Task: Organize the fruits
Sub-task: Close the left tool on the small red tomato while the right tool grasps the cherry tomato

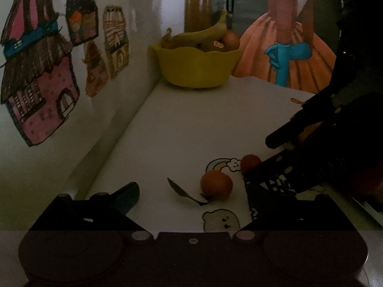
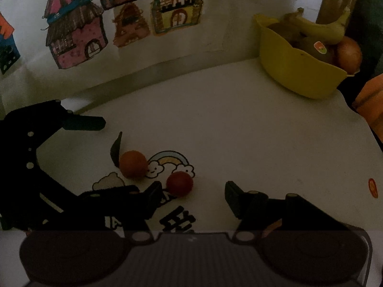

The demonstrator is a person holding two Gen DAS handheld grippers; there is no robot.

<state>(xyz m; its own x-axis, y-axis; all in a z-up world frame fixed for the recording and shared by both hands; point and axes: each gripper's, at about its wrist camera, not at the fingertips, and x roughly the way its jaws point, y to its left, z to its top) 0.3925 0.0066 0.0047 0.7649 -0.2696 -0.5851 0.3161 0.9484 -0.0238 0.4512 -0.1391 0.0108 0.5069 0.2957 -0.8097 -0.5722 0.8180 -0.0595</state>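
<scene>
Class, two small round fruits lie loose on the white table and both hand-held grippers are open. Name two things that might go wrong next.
1. The red round fruit sits just outside the right hand-held gripper, beside its left finger; closing may nudge it rolling.
2. The orange round fruit has a dark leaf attached, which might snag the left hand-held gripper.

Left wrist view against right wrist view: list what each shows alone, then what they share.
Left wrist only: the orange gown with a blue bow. Right wrist only: the small red oval sticker on the white table, plus both open fingers of the right gripper. Shared: the yellow fruit bowl, the orange round fruit with a leaf, the smaller red round fruit, the rainbow sticker.
</scene>
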